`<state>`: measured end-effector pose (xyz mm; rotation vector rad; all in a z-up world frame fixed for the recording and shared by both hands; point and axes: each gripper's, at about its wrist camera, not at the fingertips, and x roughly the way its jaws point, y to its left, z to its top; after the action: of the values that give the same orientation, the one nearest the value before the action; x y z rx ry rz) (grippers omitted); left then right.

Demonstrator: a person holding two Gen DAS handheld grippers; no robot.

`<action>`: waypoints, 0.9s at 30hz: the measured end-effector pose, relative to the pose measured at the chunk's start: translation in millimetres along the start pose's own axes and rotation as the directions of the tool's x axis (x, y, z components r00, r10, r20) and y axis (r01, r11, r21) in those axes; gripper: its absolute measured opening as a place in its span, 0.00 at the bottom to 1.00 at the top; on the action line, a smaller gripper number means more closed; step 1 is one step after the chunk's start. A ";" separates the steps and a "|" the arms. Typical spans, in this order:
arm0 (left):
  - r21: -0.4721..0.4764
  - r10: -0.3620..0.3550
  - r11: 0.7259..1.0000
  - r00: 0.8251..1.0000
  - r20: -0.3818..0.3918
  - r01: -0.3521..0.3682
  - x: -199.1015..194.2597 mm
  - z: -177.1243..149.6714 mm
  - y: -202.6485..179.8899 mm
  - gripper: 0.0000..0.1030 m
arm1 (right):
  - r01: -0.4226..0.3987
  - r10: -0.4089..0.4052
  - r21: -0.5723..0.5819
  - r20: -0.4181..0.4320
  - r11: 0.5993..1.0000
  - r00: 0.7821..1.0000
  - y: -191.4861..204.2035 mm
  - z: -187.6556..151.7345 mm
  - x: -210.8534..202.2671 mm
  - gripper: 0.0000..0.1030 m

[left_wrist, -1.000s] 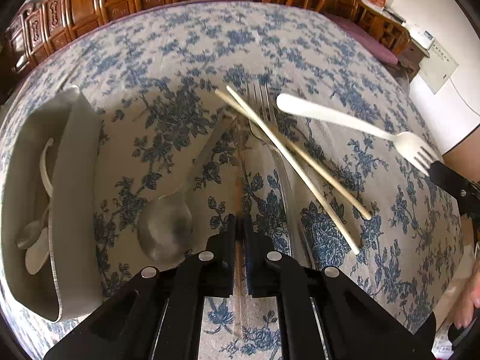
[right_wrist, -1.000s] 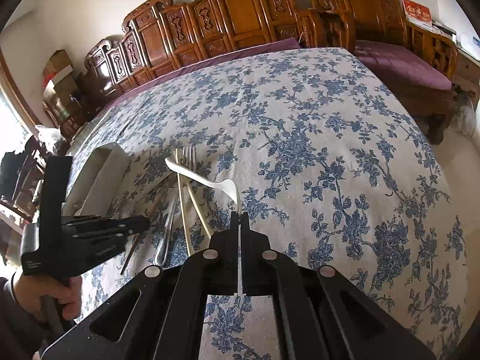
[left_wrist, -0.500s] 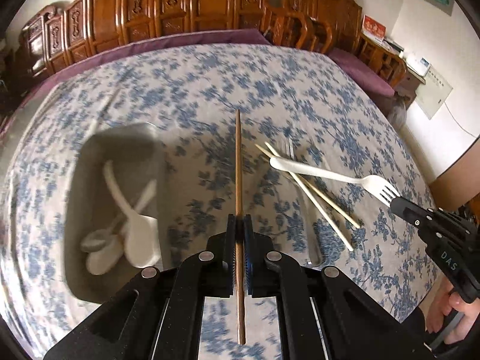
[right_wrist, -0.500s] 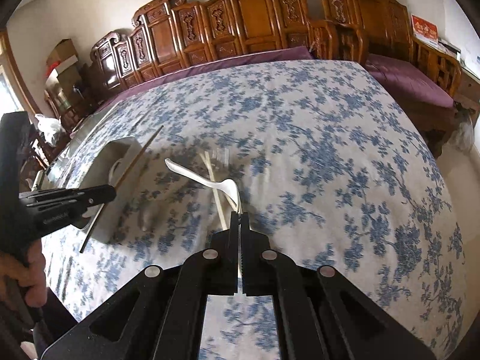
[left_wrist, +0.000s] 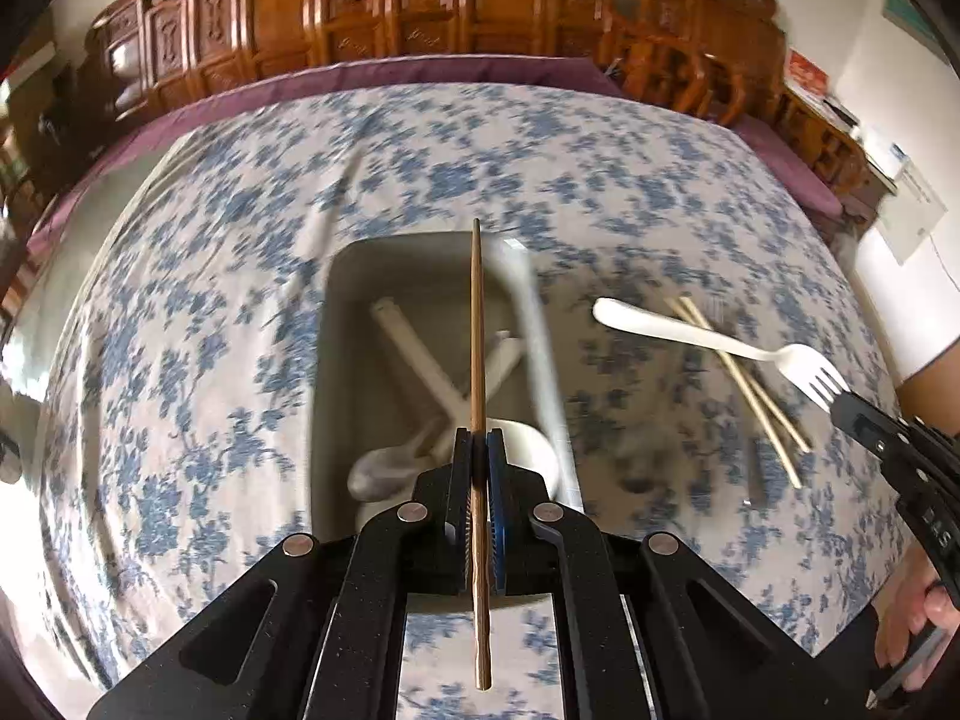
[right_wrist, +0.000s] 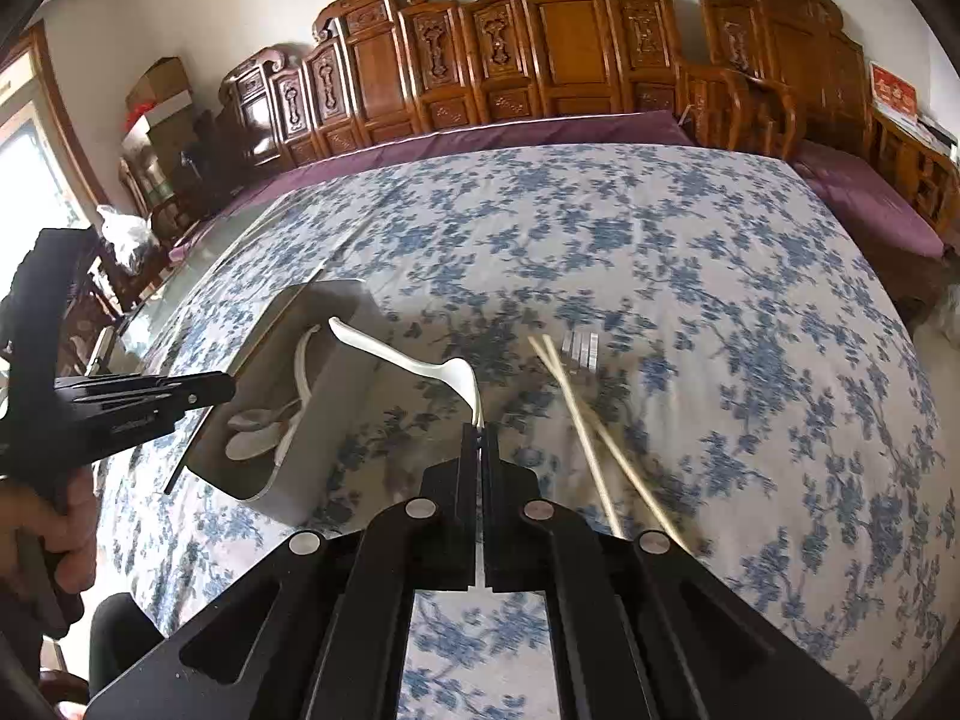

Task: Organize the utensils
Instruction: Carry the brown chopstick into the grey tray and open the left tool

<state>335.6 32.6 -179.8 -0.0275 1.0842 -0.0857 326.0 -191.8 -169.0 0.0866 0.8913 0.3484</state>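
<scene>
While clamped on a thin brown wooden chopstick (left_wrist: 477, 324), left gripper (left_wrist: 478, 450) sits at lower centre of the left wrist view, jaws closed on the stick with no visible gap. Chopstick runs straight up the frame, tip above the far wall of a grey rectangular plastic tray (left_wrist: 336, 324). Tray lies at frame centre on the blue-and-white floral cloth of the desk (left_wrist: 180, 360). Inside the tray: white plastic spoons (left_wrist: 420, 360), crossed and blurred.

Right gripper (right_wrist: 480, 438), lower centre of the right wrist view, closed on the tines of a white plastic fork (right_wrist: 408, 360). Fork handle extends up and left, its end above the near edge of the tray (right_wrist: 324, 468). Same fork (left_wrist: 720, 342) visible at right of the left wrist view, raised off the cloth, tines in the black fingertips (left_wrist: 864, 420).

Pair of pale bamboo chopsticks (right_wrist: 588, 438) lying on the cloth right of centre, crossing each other. Metal fork (right_wrist: 581, 350) just beyond their far ends, heavily blurred. Carved wooden chairs (right_wrist: 540, 48) along the top of the frame.
</scene>
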 end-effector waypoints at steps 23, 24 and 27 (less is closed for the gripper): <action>-0.035 -0.034 0.999 0.999 -0.015 0.034 7.5 -2.1 48.7 0.15 | 0.054 -0.057 -0.105 -0.025 0.993 0.998 55.0 25.1 42.9 0.02; -0.033 -0.034 0.999 0.999 -0.007 0.034 2.6 -3.3 52.2 0.15 | 0.063 -0.067 -0.119 -0.025 0.991 0.997 62.0 28.2 46.1 0.02; -0.029 -0.023 0.999 1.000 0.019 0.023 -10.4 -5.3 62.7 0.15 | 0.089 -0.093 -0.157 -0.021 0.984 0.995 78.8 35.9 53.4 0.02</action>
<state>329.6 96.0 -177.1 -0.0673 1.0671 -0.0898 363.9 -97.3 -169.1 -0.1032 0.8899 0.3333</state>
